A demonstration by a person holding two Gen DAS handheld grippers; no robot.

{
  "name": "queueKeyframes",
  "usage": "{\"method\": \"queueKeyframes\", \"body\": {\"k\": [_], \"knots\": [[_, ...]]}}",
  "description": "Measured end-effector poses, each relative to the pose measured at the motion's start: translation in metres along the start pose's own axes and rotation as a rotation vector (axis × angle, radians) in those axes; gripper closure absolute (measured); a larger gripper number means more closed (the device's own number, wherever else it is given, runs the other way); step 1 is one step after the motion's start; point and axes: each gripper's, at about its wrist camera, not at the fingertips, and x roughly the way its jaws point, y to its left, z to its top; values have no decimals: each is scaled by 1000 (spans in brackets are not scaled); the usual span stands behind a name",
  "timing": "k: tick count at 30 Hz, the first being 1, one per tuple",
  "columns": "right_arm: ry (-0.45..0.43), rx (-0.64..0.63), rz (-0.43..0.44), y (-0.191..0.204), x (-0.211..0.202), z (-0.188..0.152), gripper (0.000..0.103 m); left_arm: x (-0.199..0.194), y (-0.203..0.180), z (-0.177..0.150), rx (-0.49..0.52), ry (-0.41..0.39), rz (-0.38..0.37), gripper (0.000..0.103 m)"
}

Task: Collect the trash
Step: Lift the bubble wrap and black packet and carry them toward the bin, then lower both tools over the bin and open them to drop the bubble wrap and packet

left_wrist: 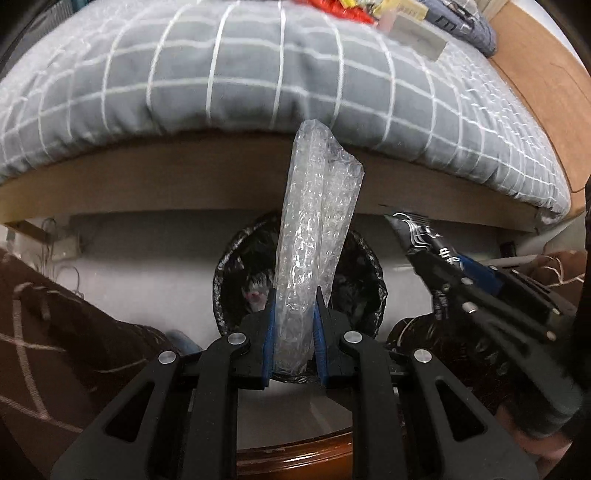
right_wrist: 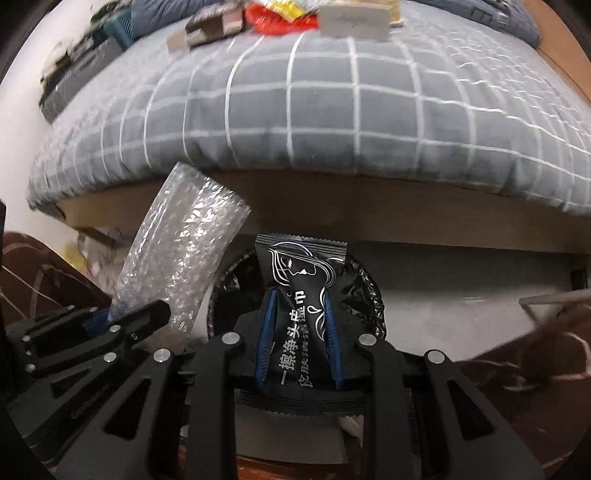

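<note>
The left gripper (left_wrist: 293, 332) is clamped on the near end of a bubble wrap roll (left_wrist: 317, 221), light, springy and easily crushed. The right gripper (right_wrist: 299, 332) pinches a black sachet (right_wrist: 301, 295), thin and slick, across its middle. Both hang over the black-lined bin (left_wrist: 369, 269) below the bed (left_wrist: 258, 74); the bin's contents are hidden.

A bed (right_wrist: 332, 122) with a grey, white-checked cover fills twelve o'clock. Along its far edge lie a red wrapper (right_wrist: 273, 20), a pale box (right_wrist: 354, 20) and a brown box (right_wrist: 210, 26). Below, the white floor (right_wrist: 461, 280) carries a black-lined bin (right_wrist: 369, 295) at six.
</note>
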Motion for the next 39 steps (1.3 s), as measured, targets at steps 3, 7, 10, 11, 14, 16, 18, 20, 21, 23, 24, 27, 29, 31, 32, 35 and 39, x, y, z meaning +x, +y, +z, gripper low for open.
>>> {"method": "queueKeyframes", "body": {"k": [3,7,10,11,14,16,18,20,21,23,24,27,29,31,32,35,39], "knots": [[46,-1,-5,-5,22,-3,78,17,5,3,-7,35,22,86],[116,21,2,-10,46,-7,78,42,11,2,-13,83,50,86],[150,24,13,-8,59,-3,78,57,17,3,-50,119,32,86],[154,21,16,-7,61,-1,78,60,18,4,-50,121,38,86],[177,-6,12,-1,72,0,78,65,18,8,-43,118,74,86],[197,-13,5,0,81,-1,78,73,20,8,-58,134,83,86],[222,-3,6,-4,89,-3,78,82,25,8,-73,152,94,86],[239,19,5,-5,95,-1,78,88,29,9,-78,164,100,86],[242,24,4,-3,98,1,78,91,31,11,-82,166,103,86],[251,16,7,1,101,3,78,94,34,14,-83,165,108,86],[255,6,4,4,103,2,78,98,34,16,-82,162,113,86],[291,-19,1,11,112,0,78,105,40,21,-93,166,134,86],[317,-25,-6,14,118,-2,78,111,45,20,-119,172,135,86],[335,-28,-14,16,124,-3,78,116,51,20,-133,182,140,86],[346,-28,-17,17,126,-4,78,117,52,21,-138,183,142,86],[387,-35,-27,20,135,-9,76,117,55,20,-151,189,132,86],[405,-14,-58,18,141,-10,61,114,59,21,-153,181,125,86]]}}
